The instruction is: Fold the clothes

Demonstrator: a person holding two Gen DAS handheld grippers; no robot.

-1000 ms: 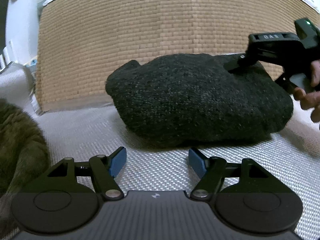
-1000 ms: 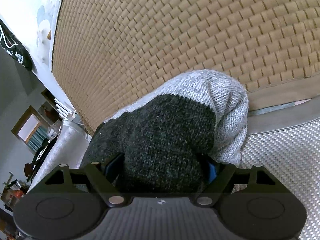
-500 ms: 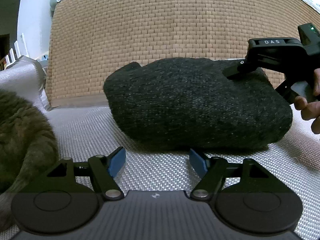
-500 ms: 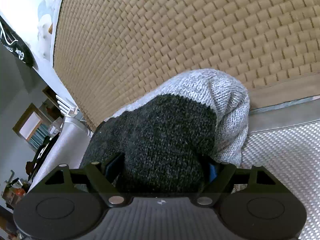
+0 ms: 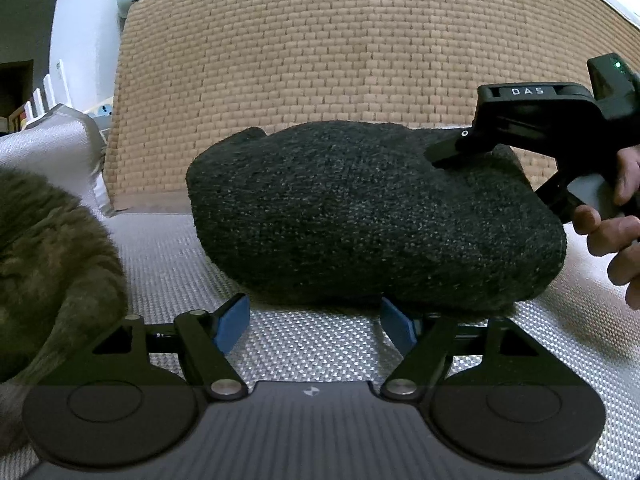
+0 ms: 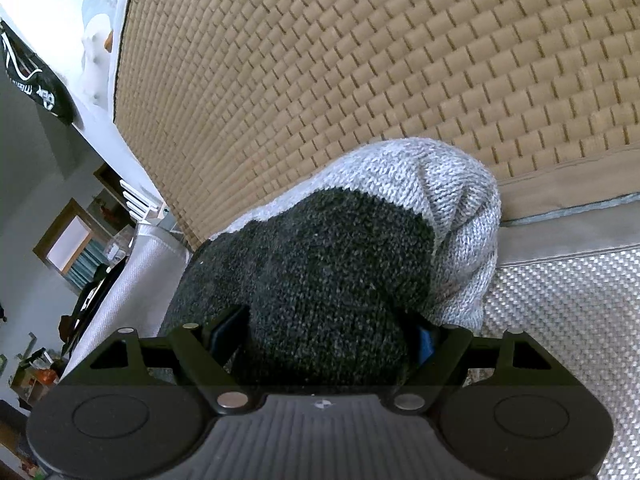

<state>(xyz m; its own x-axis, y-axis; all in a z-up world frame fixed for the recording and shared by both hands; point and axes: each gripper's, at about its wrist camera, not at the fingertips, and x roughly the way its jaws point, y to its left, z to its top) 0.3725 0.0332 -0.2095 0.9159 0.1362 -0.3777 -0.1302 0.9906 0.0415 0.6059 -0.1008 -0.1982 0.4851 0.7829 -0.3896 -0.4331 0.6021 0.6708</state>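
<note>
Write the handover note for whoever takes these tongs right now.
Left tongs: open, empty, low over the woven surface, just short of the dark knit sweater.
Right tongs: shut on a thick fold of that sweater, whose light grey part bunches behind.
Olive fuzzy garment: lies at the left, untouched.
Done: sweater bundled, not neatly folded.
Left: flatten and fold it, then the olive one.

The dark sweater (image 5: pixel 372 216) now lies closer to the left claw (image 5: pixel 314 322), its near edge just past the blue fingertips (image 5: pixel 232 320), where a second ago a strip of bare woven cover (image 5: pixel 304 344) showed between them. The brown garment (image 5: pixel 48 264) to that claw's left fills more of the view. The jaws stand slightly wider, with nothing between them.
</note>
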